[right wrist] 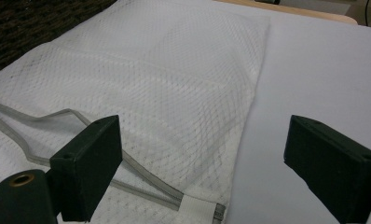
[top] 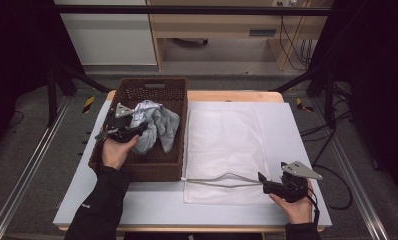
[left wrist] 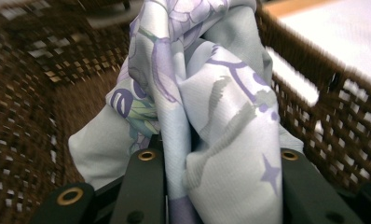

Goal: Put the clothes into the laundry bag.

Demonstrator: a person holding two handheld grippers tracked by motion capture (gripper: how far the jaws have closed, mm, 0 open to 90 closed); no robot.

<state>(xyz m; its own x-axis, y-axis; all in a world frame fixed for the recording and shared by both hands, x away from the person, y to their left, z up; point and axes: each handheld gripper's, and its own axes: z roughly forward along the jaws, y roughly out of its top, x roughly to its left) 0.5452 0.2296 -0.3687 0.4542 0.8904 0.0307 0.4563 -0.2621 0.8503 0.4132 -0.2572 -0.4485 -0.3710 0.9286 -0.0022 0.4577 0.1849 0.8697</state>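
Observation:
A pale blue-grey cloth with a purple print (top: 154, 127) hangs bunched above the inside of a brown wicker basket (top: 154, 170) at the table's left. My left gripper (top: 132, 131) is shut on it; in the left gripper view the cloth (left wrist: 211, 107) is pinched between the two black jaws of the gripper (left wrist: 218, 161), with the basket wall (left wrist: 30, 93) behind. A white mesh laundry bag (top: 222, 145) lies flat to the right of the basket. My right gripper (top: 263, 182) rests by the bag's near right corner, jaws wide apart (right wrist: 202, 149) over the bag (right wrist: 165, 74), holding nothing.
A grey zipper edge (top: 222, 179) curves along the bag's near end, also seen as the zipper edge (right wrist: 44, 116) by my right jaws. The white table cover (top: 292, 130) lies bare right of the bag. Metal rails run along both sides of the table.

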